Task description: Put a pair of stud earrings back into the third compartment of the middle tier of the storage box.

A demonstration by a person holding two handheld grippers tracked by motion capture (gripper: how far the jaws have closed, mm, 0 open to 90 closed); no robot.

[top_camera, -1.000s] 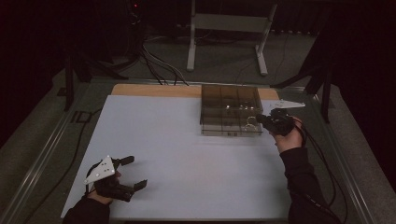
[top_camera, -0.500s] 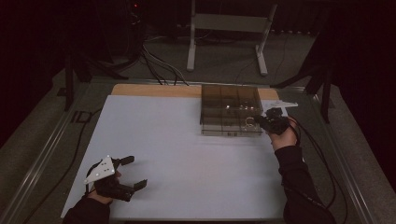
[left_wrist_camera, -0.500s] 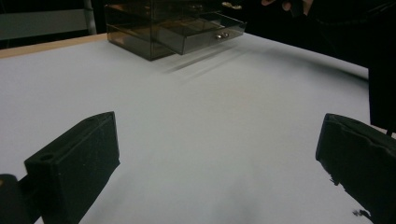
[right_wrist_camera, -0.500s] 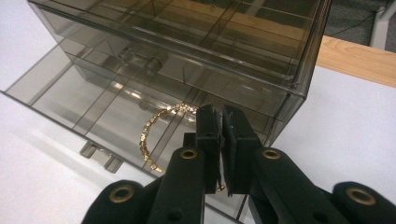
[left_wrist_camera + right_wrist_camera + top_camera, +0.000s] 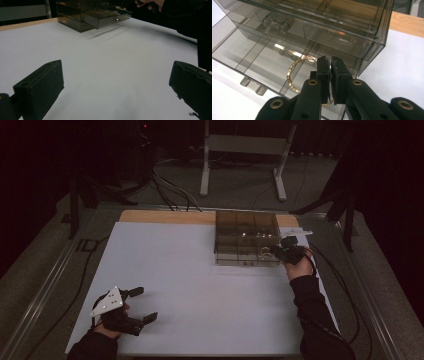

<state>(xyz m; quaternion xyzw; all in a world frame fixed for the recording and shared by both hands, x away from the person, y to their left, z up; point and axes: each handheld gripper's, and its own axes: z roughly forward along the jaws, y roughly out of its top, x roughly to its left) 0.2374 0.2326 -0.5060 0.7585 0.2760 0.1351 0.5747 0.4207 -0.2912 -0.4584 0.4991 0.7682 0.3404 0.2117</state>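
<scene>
A smoked clear drawer box point(image 5: 246, 237) stands at the table's far right, its lowest drawer point(image 5: 249, 55) pulled out. My right gripper point(image 5: 330, 62) is shut on a gold chain bracelet point(image 5: 290, 75), which loops out to the left of the jaws above the open drawer's right end. In the high view the right gripper point(image 5: 277, 251) is at the box's front right corner. My left gripper point(image 5: 145, 304) rests near the table's front left, open with nothing between its jaws. The left gripper view looks across the white tabletop from the left gripper point(image 5: 117, 85) to the box point(image 5: 92, 12).
The white table sheet point(image 5: 200, 285) has a wooden strip point(image 5: 165, 216) along its far edge. The drawer has a small handle point(image 5: 253, 85) on its front. Cables trail on the floor beyond and beside the table. A metal stand point(image 5: 245, 150) is behind it.
My right gripper has shifted a little left, toward the box and over its open drawer. The left gripper has stayed where it was.
</scene>
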